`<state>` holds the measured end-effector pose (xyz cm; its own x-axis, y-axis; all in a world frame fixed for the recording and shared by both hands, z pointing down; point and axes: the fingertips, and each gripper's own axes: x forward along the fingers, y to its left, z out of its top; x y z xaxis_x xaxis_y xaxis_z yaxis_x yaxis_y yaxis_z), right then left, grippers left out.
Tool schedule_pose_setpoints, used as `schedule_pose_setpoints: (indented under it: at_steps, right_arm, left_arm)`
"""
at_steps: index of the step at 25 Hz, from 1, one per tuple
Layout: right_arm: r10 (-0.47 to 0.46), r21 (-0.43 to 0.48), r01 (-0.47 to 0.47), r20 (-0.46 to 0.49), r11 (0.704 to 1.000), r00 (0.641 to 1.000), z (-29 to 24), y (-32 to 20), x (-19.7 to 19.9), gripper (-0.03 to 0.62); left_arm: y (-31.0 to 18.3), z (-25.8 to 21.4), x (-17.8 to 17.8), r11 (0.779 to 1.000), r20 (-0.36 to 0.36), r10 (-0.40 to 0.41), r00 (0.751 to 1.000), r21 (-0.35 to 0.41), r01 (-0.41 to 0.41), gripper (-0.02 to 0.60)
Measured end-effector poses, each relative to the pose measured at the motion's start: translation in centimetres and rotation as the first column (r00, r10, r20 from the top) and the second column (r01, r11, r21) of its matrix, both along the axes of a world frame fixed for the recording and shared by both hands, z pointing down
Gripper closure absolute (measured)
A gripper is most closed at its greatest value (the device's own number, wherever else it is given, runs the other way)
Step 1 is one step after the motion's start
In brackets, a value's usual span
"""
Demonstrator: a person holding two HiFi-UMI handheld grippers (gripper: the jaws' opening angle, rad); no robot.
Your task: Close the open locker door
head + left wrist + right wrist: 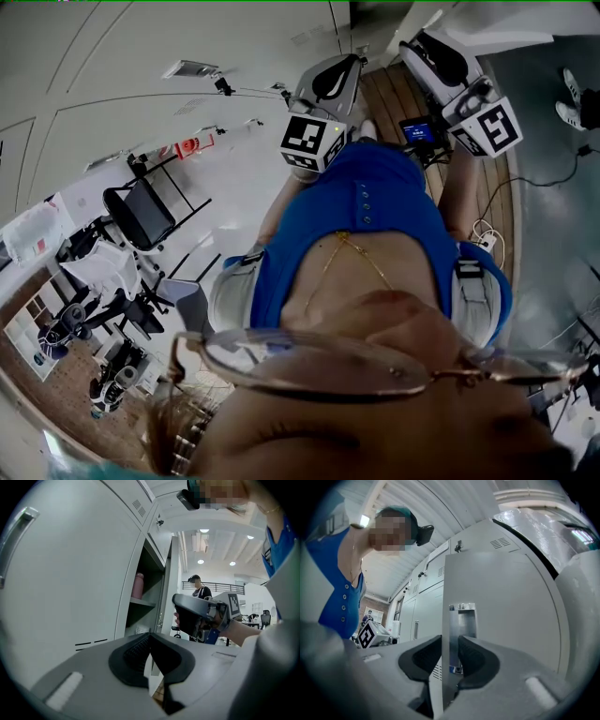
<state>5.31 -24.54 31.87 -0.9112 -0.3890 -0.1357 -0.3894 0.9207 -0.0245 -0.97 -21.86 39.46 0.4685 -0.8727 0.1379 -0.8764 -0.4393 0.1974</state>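
The grey locker door stands open, and in the right gripper view I see it edge-on with its latch plate on the inner face. My right gripper is shut on the door's free edge, one pad on each side. In the left gripper view the same right gripper holds the door's edge in front of the open compartment. My left gripper hangs apart from the door, shut with nothing in it. In the head view both grippers, left and right, are raised in front of my blue shirt.
A pink bottle stands on a shelf inside the open locker. A closed locker door with a bar handle fills the left. A person stands far behind. More closed lockers line the wall.
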Motion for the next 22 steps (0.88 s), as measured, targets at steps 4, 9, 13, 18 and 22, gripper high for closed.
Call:
schedule_pose_setpoints:
  at_steps: [4,9,13,18,22]
  right_arm:
    - [-0.010,-0.008,0.010,0.008,1.000,1.000,0.1,-0.4,-0.7,0.487]
    - [-0.016,-0.017,0.017,0.020,1.000,1.000,0.2,-1.2,-1.7,0.487]
    - [-0.024,-0.033,0.025,0.034,0.999,0.999,0.3,-1.8,-2.4,0.487]
    - [-0.023,-0.039,0.025,0.047,0.999,0.999,0.2,-2.5,-3.2,0.490]
    - [-0.031,-0.046,0.033,0.060,0.998,0.998,0.2,-3.0,-3.7,0.493]
  left_arm:
    - [0.0,0.0,-0.5,1.000,-0.002,-0.011,1.000,-0.002,0.011,0.581]
    - [-0.2,0.1,-1.6,1.000,-0.004,-0.031,1.000,-0.001,0.031,0.581]
    - [-0.6,0.2,-2.6,0.999,-0.007,-0.053,0.999,-0.001,0.053,0.581]
    - [-0.9,0.4,-3.4,0.998,-0.011,-0.065,0.998,-0.011,0.065,0.581]
    - [-1.3,0.5,-4.0,0.997,-0.010,-0.070,0.997,-0.016,0.070,0.581]
